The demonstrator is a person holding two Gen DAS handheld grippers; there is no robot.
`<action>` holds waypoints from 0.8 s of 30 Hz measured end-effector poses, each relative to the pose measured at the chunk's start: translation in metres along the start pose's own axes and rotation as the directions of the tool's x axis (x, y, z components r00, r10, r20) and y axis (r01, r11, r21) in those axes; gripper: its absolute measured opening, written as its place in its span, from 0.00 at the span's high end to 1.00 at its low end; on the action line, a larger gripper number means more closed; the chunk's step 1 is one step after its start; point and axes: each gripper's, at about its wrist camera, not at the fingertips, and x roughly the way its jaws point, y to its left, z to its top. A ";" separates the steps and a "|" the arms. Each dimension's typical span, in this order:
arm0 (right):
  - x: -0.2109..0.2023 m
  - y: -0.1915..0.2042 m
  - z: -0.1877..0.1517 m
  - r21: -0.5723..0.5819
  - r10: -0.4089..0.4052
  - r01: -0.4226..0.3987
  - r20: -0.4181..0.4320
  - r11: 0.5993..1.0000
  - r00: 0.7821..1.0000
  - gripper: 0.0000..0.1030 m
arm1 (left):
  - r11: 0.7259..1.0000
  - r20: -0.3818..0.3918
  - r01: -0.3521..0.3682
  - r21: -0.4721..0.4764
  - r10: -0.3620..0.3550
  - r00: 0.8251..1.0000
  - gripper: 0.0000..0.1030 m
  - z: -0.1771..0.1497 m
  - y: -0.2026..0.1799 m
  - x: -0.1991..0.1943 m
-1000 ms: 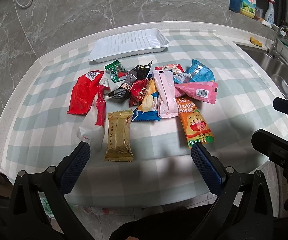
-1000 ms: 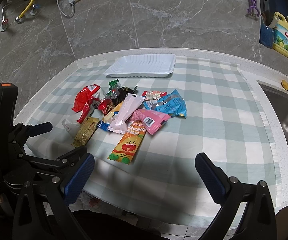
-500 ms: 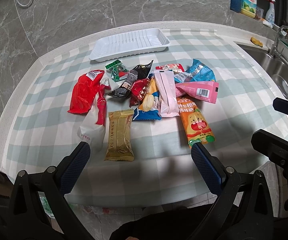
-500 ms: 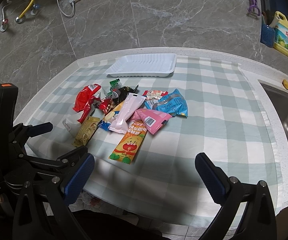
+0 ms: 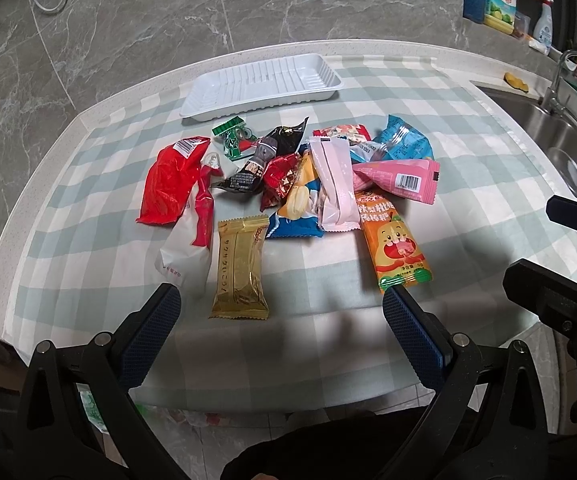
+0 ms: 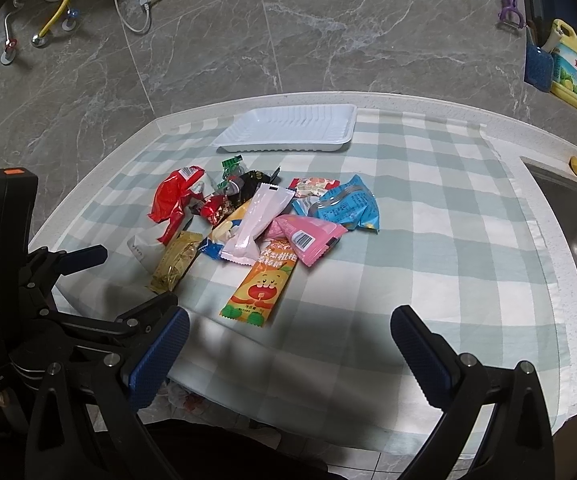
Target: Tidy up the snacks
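Nothing is gripped yet: the left gripper (image 5: 280,312) and the right gripper (image 6: 290,332) both hover at the near edge of the tabletop (image 5: 468,152) with their blue-padded fingers (image 5: 154,328) spread wide and empty. The snacks lie in a loose heap at the centre of both views, and the ribbed white plastic tray (image 5: 262,84) sits bare above them, near the wall.

The sensible first pick looks like an outlier, not the tangle. The gold foil bar wrapper (image 5: 240,268) lies alone at lower centre of the left view, just ahead of the left gripper; the long orange sachet with a cartoon face (image 6: 262,286) lies likewise nearest the right one. Closing across the narrow width (not the crimped ends) should hold best.

These wrappers are slick, crinkly film, puffed with air, so a light pinch may slip. The flat pale pink pouch (image 5: 334,184) overlaps its neighbours and would probably drag them.
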 end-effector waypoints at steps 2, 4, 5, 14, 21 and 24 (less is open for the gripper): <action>0.000 0.002 -0.001 0.001 0.001 -0.001 -0.001 1.000 1.000 0.00 | 1.000 -0.001 0.001 0.000 -0.001 1.000 0.00 0.000 0.000 0.000; 0.000 0.000 0.000 0.001 0.002 -0.002 -0.001 1.000 1.000 0.00 | 1.000 -0.003 0.000 -0.001 0.000 1.000 0.00 -0.001 0.001 0.000; 0.000 0.001 -0.001 0.002 0.002 -0.002 -0.002 1.000 1.000 0.00 | 1.000 -0.005 -0.002 -0.002 0.002 1.000 0.00 -0.001 0.000 0.001; 0.007 0.004 -0.004 0.031 0.032 -0.032 -0.025 0.999 0.999 0.00 | 1.000 -0.042 -0.009 -0.022 0.008 0.999 0.00 -0.003 0.005 0.008; 0.029 -0.003 0.008 0.076 0.090 -0.084 -0.079 0.994 0.993 0.00 | 0.998 -0.076 -0.020 -0.066 0.015 0.997 0.00 0.001 0.028 0.022; 0.043 -0.002 0.014 0.103 0.117 -0.106 -0.111 0.989 0.987 0.00 | 0.995 -0.094 -0.016 -0.098 0.006 0.996 0.00 0.008 0.046 0.034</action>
